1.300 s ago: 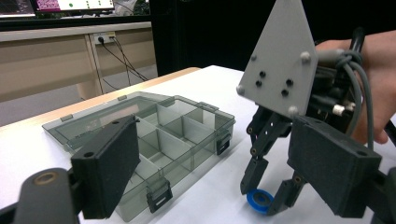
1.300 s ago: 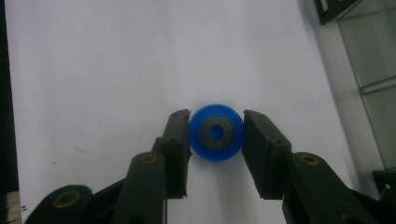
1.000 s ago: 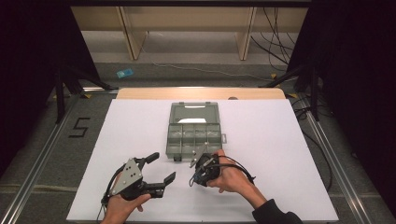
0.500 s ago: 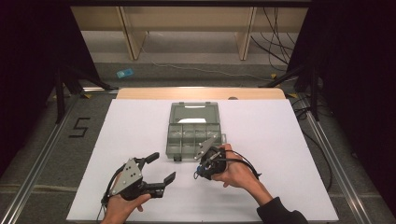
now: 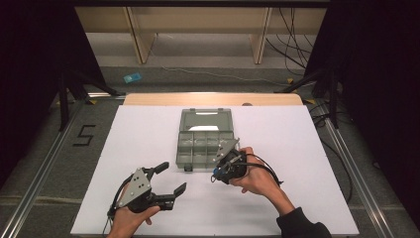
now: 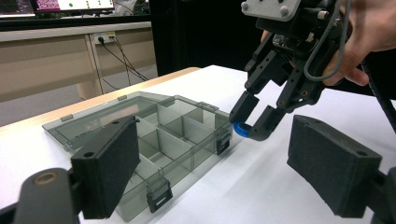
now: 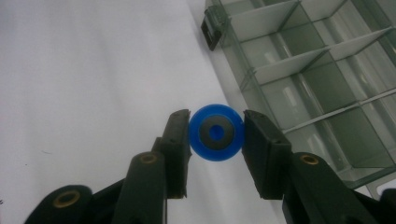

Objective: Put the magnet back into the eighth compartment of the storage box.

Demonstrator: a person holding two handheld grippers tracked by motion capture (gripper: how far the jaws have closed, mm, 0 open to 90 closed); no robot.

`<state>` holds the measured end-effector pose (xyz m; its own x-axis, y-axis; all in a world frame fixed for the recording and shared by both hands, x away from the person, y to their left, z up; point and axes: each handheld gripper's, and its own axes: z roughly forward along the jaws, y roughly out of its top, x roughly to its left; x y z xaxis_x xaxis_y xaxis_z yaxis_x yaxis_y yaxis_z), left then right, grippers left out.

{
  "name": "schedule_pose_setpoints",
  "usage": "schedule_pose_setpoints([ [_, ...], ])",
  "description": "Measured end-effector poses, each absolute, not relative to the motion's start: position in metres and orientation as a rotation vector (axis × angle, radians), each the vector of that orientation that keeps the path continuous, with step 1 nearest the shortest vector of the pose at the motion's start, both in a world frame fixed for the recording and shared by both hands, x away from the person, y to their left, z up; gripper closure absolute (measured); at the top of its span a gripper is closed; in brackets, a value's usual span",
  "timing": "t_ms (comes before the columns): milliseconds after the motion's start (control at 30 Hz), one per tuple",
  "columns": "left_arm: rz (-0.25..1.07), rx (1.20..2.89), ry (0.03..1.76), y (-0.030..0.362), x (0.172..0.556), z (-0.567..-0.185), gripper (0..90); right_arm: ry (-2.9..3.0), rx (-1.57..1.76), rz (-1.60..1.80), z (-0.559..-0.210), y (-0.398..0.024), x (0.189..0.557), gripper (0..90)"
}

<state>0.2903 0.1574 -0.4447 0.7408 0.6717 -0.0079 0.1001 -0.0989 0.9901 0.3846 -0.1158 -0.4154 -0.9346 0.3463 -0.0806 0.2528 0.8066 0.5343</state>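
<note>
A small blue round part (image 7: 215, 132) with a grey centre sits between the jaws of my right gripper (image 7: 215, 140), which is shut on it. In the left gripper view the right gripper (image 6: 254, 122) holds the blue part (image 6: 239, 129) just above the table, beside the front corner of the open clear grey compartment box (image 6: 154, 135). From the high view, the box (image 5: 205, 144) lies mid-table with its lid folded back, and the right gripper (image 5: 218, 171) is at its near right corner. My left gripper (image 5: 172, 177) stands open and holds nothing, on the table to the box's near left.
The white table (image 5: 307, 148) has free room on both sides of the box. Its compartments (image 7: 303, 70) look bare. Black latches (image 6: 159, 196) stick out from the box's front wall. Shelves and cables lie beyond the far edge.
My right gripper has moved forward a little with the blue part, closing on the box's near right corner. The left gripper has stayed where it was.
</note>
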Motion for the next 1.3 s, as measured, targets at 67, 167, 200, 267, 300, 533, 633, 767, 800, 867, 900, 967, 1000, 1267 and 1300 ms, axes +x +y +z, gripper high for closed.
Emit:
schedule_pose_setpoints([
  [67, 0.538, 1.623, 0.632, 0.157, 0.290, -0.445, 16.4, 2.807, 0.459, 0.807, -0.415, -0.117, 0.386, 63.1],
  [167, 0.538, 1.623, 0.633, 0.157, 0.290, -0.445, 16.4, 2.792, 0.474, 0.809, -0.414, -0.119, 0.387, 63.1],
  [200, 0.538, 1.623, 0.632, 0.157, 0.290, -0.445, 16.4, 2.790, 0.477, 0.811, -0.413, -0.119, 0.387, 63.1],
  [267, 0.538, 1.623, 0.633, 0.157, 0.290, -0.445, 16.4, 2.792, 0.484, 0.814, -0.412, -0.121, 0.388, 63.1],
  [300, 0.539, 1.623, 0.632, 0.157, 0.290, -0.445, 16.4, 2.785, 0.483, 0.814, -0.412, -0.121, 0.388, 63.1],
  [533, 0.538, 1.624, 0.635, 0.157, 0.290, -0.445, 16.4, 2.762, 0.500, 0.826, -0.409, -0.125, 0.391, 63.1],
  [633, 0.531, 1.613, 0.629, 0.157, 0.291, -0.446, 16.4, 2.752, 0.505, 0.832, -0.408, -0.127, 0.392, 63.1],
  [767, 0.532, 1.614, 0.631, 0.157, 0.291, -0.446, 16.4, 2.743, 0.517, 0.829, -0.406, -0.129, 0.395, 63.0],
  [800, 0.532, 1.614, 0.631, 0.157, 0.291, -0.446, 16.4, 2.733, 0.523, 0.828, -0.406, -0.129, 0.396, 63.1],
  [867, 0.534, 1.618, 0.632, 0.157, 0.291, -0.446, 16.4, 2.724, 0.531, 0.826, -0.405, -0.131, 0.398, 63.1],
  [900, 0.535, 1.623, 0.638, 0.157, 0.291, -0.445, 16.4, 2.727, 0.535, 0.825, -0.404, -0.132, 0.399, 63.1],
  [967, 0.535, 1.625, 0.640, 0.157, 0.290, -0.445, 16.4, 2.712, 0.549, 0.819, -0.403, -0.133, 0.401, 63.1],
  [1000, 0.535, 1.625, 0.640, 0.157, 0.290, -0.445, 16.4, 2.699, 0.552, 0.819, -0.404, -0.134, 0.402, 63.1],
  [1267, 0.534, 1.626, 0.639, 0.157, 0.291, -0.445, 16.4, 2.664, 0.595, 0.805, -0.408, -0.140, 0.413, 63.0],
  [1300, 0.534, 1.626, 0.639, 0.157, 0.291, -0.445, 16.4, 2.675, 0.608, 0.802, -0.407, -0.140, 0.414, 63.1],
])
